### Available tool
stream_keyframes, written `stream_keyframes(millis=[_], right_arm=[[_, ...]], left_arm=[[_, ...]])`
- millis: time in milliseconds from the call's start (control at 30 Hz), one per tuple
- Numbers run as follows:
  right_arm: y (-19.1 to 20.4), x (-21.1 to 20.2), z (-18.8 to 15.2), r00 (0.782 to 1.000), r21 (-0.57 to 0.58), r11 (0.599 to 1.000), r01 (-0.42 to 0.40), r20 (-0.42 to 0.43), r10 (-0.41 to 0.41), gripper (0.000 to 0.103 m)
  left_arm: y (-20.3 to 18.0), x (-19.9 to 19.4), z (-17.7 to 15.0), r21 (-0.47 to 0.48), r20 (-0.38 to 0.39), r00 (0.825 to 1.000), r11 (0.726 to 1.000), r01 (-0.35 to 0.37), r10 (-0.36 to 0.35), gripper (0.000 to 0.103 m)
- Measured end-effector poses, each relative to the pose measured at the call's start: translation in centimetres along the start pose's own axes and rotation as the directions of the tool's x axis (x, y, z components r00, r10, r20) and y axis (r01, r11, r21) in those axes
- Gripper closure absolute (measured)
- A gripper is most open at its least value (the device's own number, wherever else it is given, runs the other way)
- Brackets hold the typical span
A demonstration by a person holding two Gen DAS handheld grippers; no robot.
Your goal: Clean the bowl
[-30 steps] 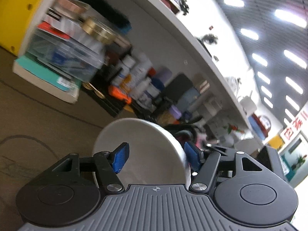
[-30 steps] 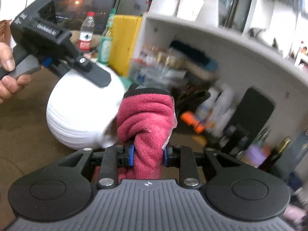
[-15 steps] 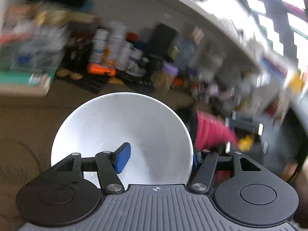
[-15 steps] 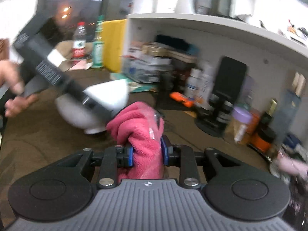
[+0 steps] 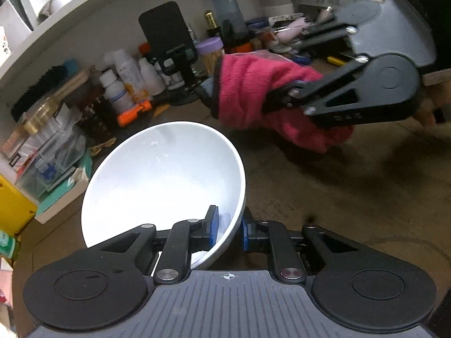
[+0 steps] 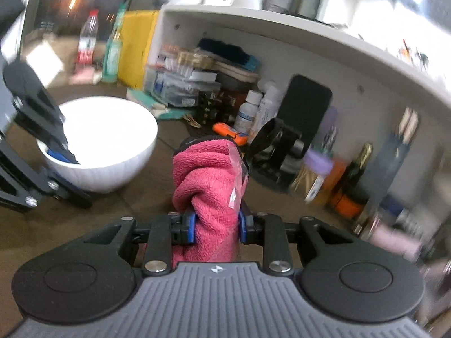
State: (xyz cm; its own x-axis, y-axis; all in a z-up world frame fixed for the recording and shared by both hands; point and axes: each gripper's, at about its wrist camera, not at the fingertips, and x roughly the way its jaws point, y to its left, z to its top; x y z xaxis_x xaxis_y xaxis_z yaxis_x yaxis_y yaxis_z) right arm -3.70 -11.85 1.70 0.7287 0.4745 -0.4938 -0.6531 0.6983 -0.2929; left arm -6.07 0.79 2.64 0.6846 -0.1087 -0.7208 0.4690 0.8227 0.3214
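Note:
A white bowl [image 5: 157, 180] fills the lower left of the left wrist view. My left gripper [image 5: 229, 229] is shut on its near rim, one blue pad inside the wall and one outside. The right wrist view shows the bowl [image 6: 112, 129] at the left, mouth up and low over the brown table, with the left gripper [image 6: 60, 156] clamped on its left edge. My right gripper [image 6: 216, 226] is shut on a bunched pink cloth [image 6: 208, 174] that sticks up past its pads. In the left wrist view this cloth [image 5: 248, 90] hangs above and right of the bowl, apart from it.
A white shelf unit [image 6: 282, 36] runs along the back. Under it stand white bottles [image 5: 124, 84], a black phone stand [image 5: 169, 39], an orange tool [image 5: 132, 114], a purple-lidded jar [image 6: 318, 163] and stacked clear boxes [image 5: 48, 152]. A yellow box [image 6: 135, 45] stands at the left.
The left gripper's jaws closed from wide apart onto the bowl's rim, and the gripper rolled, bringing the bowl's mouth upward. The right gripper with the cloth shifted a little beside the bowl.

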Motion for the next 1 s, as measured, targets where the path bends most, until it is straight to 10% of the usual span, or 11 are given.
stream_keyframes(millis=[500,767,1000], right_arm=[[4.9,-5.9,-0.7,0.946,-0.194,0.926,-0.325,-0.046,0.322,0.076],[4.6,-5.6,0.2,0.966,-0.174,0.950,-0.258,-0.036,0.255,0.076],[-0.6,0.3,0.7,0.997,0.172,0.985,-0.012,-0.079,0.026,0.076]], left_arm=[[-0.3,1.0,0.5,0.017,0.017,0.999,0.999,-0.041,0.041,0.082],[0.0,1.9,0.9,0.009,0.030,0.998,0.998,-0.057,0.056,0.074],[0.3,4.9,3.8,-0.046,0.079,0.990,0.993,-0.113,0.116,0.046]])
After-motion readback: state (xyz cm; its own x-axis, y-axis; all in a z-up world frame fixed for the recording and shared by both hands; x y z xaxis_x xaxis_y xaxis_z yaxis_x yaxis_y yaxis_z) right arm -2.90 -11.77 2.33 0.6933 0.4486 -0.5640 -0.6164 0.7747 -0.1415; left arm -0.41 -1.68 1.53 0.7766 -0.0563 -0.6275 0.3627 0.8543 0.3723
